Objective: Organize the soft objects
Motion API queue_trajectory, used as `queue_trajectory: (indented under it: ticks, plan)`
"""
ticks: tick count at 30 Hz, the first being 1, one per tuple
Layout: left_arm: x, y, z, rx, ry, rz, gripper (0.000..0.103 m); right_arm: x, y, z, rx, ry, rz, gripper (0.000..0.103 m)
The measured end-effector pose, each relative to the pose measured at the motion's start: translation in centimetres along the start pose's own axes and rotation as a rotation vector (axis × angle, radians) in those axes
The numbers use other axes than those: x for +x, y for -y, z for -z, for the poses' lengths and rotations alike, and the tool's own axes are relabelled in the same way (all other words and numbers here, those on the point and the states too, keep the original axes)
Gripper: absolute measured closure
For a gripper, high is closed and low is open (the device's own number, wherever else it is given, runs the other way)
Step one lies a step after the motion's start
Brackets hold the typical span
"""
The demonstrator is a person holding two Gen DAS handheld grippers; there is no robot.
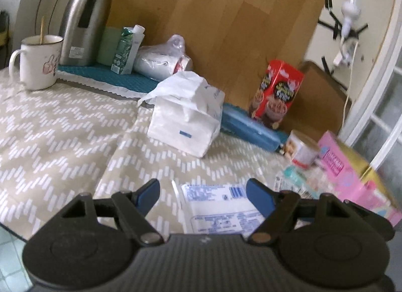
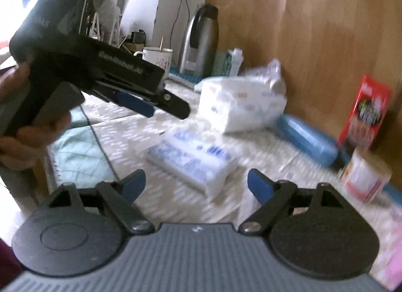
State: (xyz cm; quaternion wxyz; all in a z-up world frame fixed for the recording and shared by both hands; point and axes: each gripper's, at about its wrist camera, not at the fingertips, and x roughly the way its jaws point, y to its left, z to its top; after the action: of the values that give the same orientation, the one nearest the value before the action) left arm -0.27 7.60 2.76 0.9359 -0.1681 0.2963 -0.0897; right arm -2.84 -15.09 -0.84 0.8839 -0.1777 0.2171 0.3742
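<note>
**Colours and patterns, both wrist views**

Tablecloth [image 1: 62, 126]: beige with rows of white dashes in a zigzag. Tissue pack [image 1: 186, 116]: white, small blue label. Flat pack [image 1: 221, 206] up front: white with blue print. Mug [image 1: 37, 63]: white, pink drawing on the side. Flask [image 1: 85, 20]: brushed silver, black trim. Carton [image 1: 125, 51]: green and white. Mat [image 1: 113, 77] under them: teal, white scalloped edge. Box [image 1: 279, 91]: red, dark picture. Roll [image 1: 251, 128]: blue. Box at right [image 1: 351, 181]: pink. Board [image 1: 213, 15] behind: light brown wood. Left gripper [image 1: 203, 192] and right gripper [image 2: 196, 184]: black bodies, blue pads.
</note>
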Motion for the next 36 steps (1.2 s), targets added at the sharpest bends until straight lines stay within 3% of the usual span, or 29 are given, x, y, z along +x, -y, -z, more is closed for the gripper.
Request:
queue_trajectory:
  ticks: [3, 5, 9, 12, 15, 16, 18, 21, 24, 28, 36]
  plan:
    - [0.4, -0.3, 0.1, -0.006, -0.022, -0.027, 0.026, 0.9, -0.7, 0.3, 0.050, -0.042, -0.065, 0.035]
    - [0.6, -0.8, 0.1, -0.019, -0.042, -0.040, 0.028, 1.9, -1.0, 0.5, 0.055, -0.080, -0.068, 0.035]
    - [0.3, -1.5, 0.0, -0.028, -0.053, -0.036, 0.028, 3.0, 1.2, 0.4, 0.128, -0.070, 0.087, 0.033]
    - [0.6, -1.3, -0.1, -0.019, -0.067, -0.024, 0.028, 2.9, 1.6, -0.1, 0.171, -0.044, 0.053, 0.033]
    - [2.0, -0.9, 0.3, -0.007, -0.103, 0.005, 0.043, 4.0, 0.3, -0.6, 0.129, -0.061, 0.026, 0.034]
    - [2.2, -0.5, 0.5, 0.011, -0.109, 0.005, 0.053, 4.7, -0.2, -0.6, 0.122, -0.080, 0.018, 0.035]
    - [2.3, 0.3, 0.8, 0.040, -0.124, 0.008, 0.056, 5.1, -0.6, -0.6, 0.130, -0.079, 0.006, 0.050]
    - [1.7, 1.2, 0.9, 0.050, -0.129, 0.019, 0.056, 4.1, -1.2, -0.7, 0.135, -0.065, 0.012, 0.052]
    - [0.4, 2.8, 0.2, 0.055, -0.095, 0.095, 0.056, 1.1, -1.5, -0.1, 0.093, 0.008, 0.074, 0.052]
    - [0.2, 8.2, -1.1, 0.158, -0.038, 0.198, 0.056, -3.3, -0.6, 0.7, 0.096, 0.122, 0.208, 0.052]
    - [6.1, 22.6, -1.9, 0.348, -0.072, 0.390, 0.056, -11.0, 5.7, 4.0, 0.182, 0.200, 0.552, 0.052]
